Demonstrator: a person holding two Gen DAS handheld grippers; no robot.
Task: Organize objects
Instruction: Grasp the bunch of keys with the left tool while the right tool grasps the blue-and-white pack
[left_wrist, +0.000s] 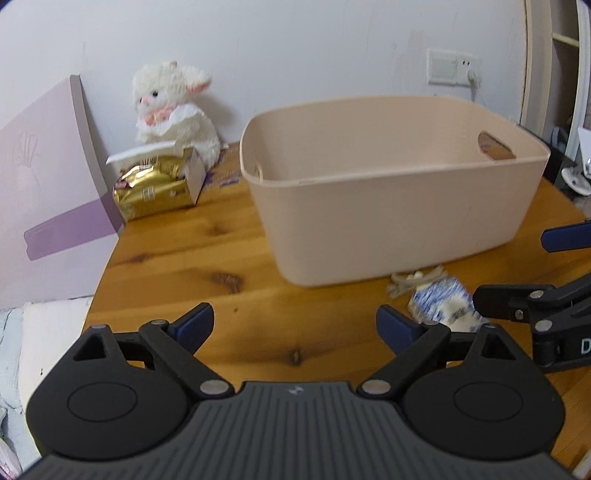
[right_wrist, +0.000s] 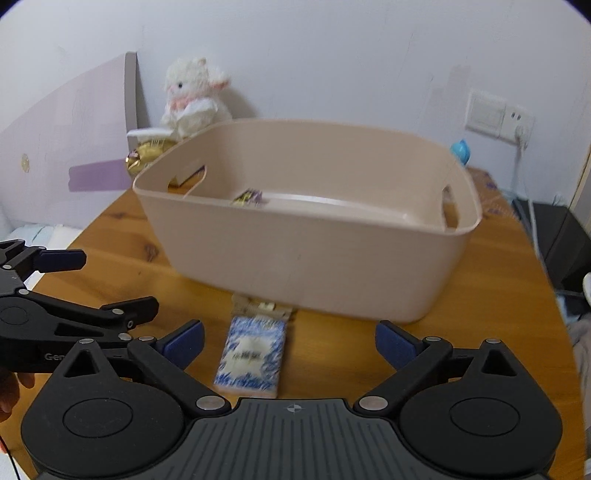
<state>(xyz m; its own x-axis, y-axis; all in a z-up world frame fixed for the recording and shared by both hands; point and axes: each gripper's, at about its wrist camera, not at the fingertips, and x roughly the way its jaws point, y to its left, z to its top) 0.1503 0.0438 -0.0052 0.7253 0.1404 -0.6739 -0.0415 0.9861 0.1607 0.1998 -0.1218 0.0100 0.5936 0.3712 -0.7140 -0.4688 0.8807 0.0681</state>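
A beige plastic basket (left_wrist: 388, 206) (right_wrist: 306, 258) stands on the wooden table (left_wrist: 192, 258) (right_wrist: 498, 280). A small gold and purple packet (right_wrist: 248, 196) lies inside it. A blue and white packet (right_wrist: 251, 356) (left_wrist: 443, 302) lies on the table in front of the basket, with a small beige item (right_wrist: 264, 308) (left_wrist: 413, 280) behind it. My right gripper (right_wrist: 290, 343) is open, just above and around the blue packet. My left gripper (left_wrist: 295, 326) is open and empty over bare table, left of the packet.
A white plush lamb (left_wrist: 173, 107) (right_wrist: 195, 96) sits at the back left by the wall. A gold bag in an open box (left_wrist: 159, 184) lies in front of it. A pink board (left_wrist: 48, 192) leans at the left. A wall socket (left_wrist: 454, 66) is behind the basket.
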